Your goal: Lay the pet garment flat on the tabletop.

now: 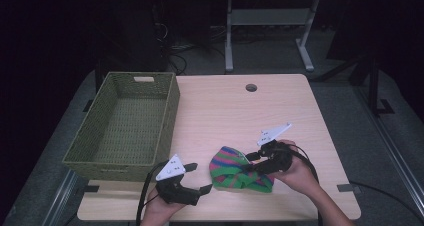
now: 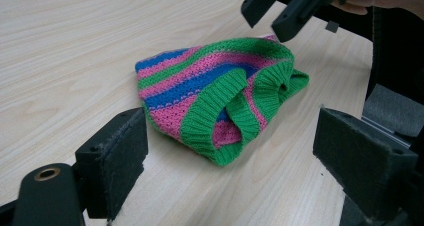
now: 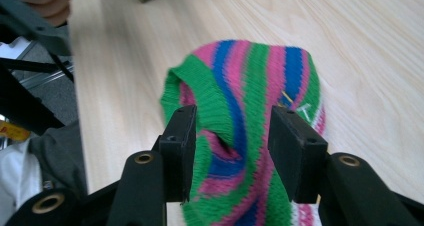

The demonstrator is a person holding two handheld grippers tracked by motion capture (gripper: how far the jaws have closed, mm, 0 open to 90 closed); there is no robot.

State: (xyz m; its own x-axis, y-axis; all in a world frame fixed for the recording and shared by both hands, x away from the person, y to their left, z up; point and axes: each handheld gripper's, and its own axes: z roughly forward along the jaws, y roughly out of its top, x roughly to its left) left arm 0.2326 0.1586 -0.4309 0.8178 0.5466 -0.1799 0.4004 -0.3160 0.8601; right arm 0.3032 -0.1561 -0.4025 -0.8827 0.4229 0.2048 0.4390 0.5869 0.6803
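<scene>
- We see the right gripper [image 3: 232,151] with jaws apart, straddling a fold of the striped hat [image 3: 250,116] without pinching it.
- The left gripper [image 2: 230,171] is spread wide, empty, just short of the hat's green cuff [image 2: 225,121].
- The hat lies crumpled on the table [image 1: 225,116], near its front edge between both grippers.
- A green basket [image 1: 125,131] sits at the table's left side.

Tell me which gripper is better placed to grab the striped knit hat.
Right. The right gripper already straddles the striped knit hat, jaws open on either side. The left gripper sits open, short of it.
</scene>
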